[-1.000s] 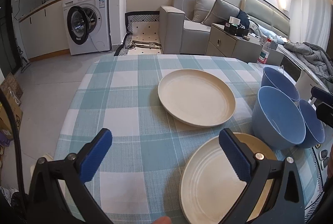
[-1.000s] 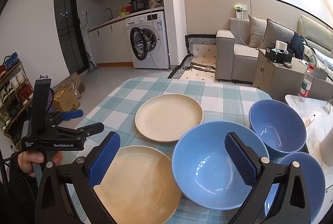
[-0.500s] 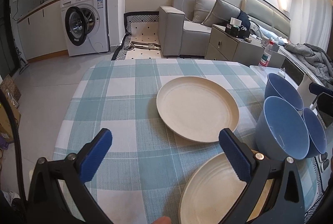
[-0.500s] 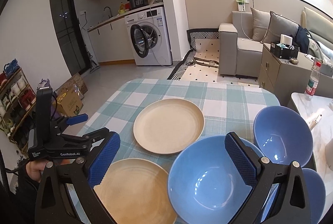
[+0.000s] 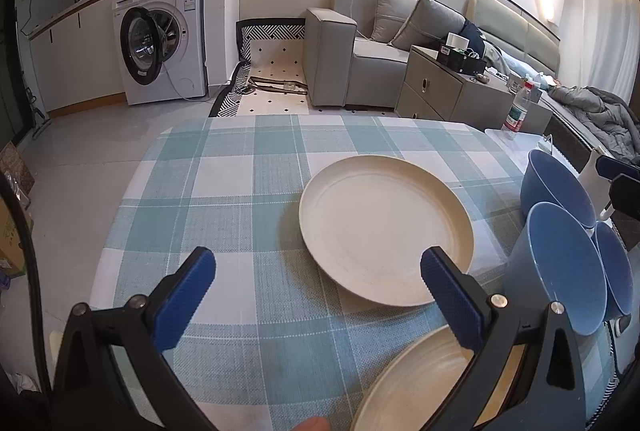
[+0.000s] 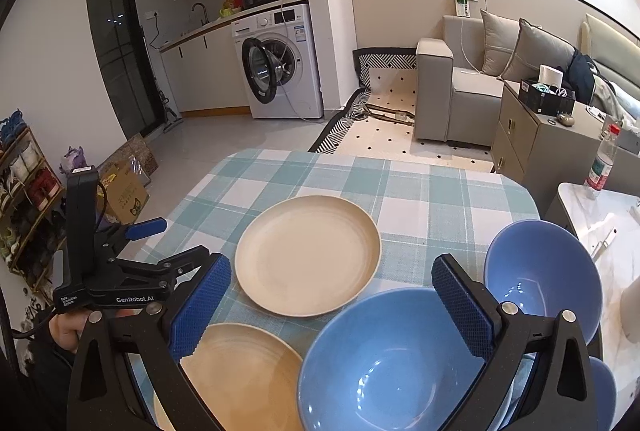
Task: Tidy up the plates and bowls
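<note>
I hold my left gripper (image 5: 316,295) spread wide and empty above the teal-and-white checked tablecloth (image 5: 240,215), my right gripper (image 6: 332,305) equally wide, gripping nothing. Two round cream plates (image 6: 307,255) (image 6: 240,379) lie flat; three glossy blue bowls (image 6: 384,363) (image 6: 542,275) (image 5: 614,271) cluster beside them.

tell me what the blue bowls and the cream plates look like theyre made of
Large blue round bowl: likely glazed ceramic or glossy melamine; sharp light glints inside.
Far cream round plate: matte, probably wheat-straw plastic or melamine; faint speckle, no glare.
Near tan round plate: similar material, slightly glossier, with concentric rings.
</note>
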{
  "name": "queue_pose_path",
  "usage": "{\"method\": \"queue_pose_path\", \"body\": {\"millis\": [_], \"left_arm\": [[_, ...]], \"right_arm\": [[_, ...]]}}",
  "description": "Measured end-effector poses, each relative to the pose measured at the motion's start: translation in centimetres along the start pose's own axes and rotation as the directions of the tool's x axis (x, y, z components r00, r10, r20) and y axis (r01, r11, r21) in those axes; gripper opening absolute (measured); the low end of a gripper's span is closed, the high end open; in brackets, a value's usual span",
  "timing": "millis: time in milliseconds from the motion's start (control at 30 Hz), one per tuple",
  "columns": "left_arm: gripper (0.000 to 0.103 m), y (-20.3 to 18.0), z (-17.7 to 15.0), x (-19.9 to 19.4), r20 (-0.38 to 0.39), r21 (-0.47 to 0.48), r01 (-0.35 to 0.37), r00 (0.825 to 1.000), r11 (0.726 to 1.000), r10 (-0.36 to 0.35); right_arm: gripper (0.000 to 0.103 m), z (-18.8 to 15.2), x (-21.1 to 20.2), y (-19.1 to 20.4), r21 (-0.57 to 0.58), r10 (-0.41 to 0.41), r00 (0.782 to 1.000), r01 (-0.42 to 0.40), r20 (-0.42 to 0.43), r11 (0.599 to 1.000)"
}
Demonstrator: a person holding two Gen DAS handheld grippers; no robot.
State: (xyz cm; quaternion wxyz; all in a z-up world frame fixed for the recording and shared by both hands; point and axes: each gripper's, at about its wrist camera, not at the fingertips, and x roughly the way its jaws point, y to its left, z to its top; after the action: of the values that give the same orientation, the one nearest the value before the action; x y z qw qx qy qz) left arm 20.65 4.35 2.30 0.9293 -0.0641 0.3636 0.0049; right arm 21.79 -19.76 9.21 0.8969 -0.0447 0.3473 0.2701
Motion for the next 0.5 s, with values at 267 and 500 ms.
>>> {"method": "queue_pose_path", "body": {"millis": [267, 500], "left_arm": [[0.103, -0.1, 0.2, 1.6, -0.024, -0.014, -0.004, 1.0, 1.0, 0.004], [0.103, -0.2, 0.8, 2.1, -0.037, 0.006, -0.006, 0.999, 1.0, 0.006]], "right_arm": [[0.102, 0.7, 2.0, -0.4, 0.0, -0.007, 0.999, 0.007, -0.041, 1.0], [0.102, 1.3, 4.4, -1.2, 0.016, -0.018, 0.994, 0.02, -0.108, 1.0]]}}
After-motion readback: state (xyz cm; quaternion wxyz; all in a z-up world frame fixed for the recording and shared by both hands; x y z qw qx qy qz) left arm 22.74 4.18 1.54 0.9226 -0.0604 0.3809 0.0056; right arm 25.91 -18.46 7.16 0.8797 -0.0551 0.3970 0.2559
